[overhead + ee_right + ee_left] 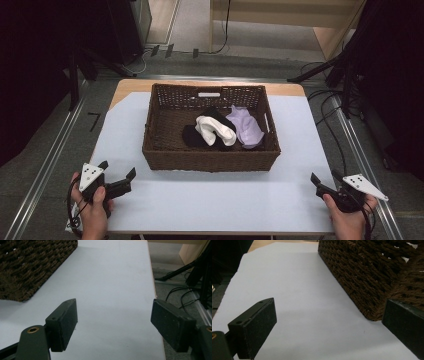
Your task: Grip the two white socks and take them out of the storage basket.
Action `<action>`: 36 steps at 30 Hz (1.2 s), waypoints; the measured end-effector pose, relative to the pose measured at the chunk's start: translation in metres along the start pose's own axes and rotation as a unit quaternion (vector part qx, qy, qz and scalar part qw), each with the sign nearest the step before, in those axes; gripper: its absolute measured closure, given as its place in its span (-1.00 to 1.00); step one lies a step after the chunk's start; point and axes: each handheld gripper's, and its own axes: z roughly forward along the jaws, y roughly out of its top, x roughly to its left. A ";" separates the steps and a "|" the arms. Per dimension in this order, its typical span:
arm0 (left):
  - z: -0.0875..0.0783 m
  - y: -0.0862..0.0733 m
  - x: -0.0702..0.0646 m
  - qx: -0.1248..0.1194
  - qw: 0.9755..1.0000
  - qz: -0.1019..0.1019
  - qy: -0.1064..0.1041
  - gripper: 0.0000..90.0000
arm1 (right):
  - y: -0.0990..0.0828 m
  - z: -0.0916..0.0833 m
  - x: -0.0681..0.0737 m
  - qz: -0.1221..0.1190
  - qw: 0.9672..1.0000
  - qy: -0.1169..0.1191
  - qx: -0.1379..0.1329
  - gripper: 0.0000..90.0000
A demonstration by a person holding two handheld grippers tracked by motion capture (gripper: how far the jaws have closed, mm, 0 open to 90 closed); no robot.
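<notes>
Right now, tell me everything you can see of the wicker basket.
The wicker basket is dark brown, woven, rectangular and open-topped, with a slot handle cut into its far wall. It stands upright on the pale blue table top, toward the far middle. Inside lie a white sock, a lilac sock and a black sock. Neither claw touches it.
</notes>
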 end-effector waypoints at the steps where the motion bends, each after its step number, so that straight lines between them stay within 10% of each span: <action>1: 0.000 0.000 0.000 -0.003 1.000 -0.002 0.001 -0.99 | 0.000 0.000 0.000 0.000 1.000 0.000 0.000 -0.51; 11: 0.000 0.000 0.002 0.003 1.000 -0.014 0.005 -0.99 | 0.015 0.004 -0.004 0.028 1.000 -0.005 -0.002 -0.48; 36: -0.001 -0.001 0.002 -0.007 1.000 -0.007 -0.005 -0.99 | 0.119 0.065 0.006 -0.088 0.991 0.019 0.099 -0.38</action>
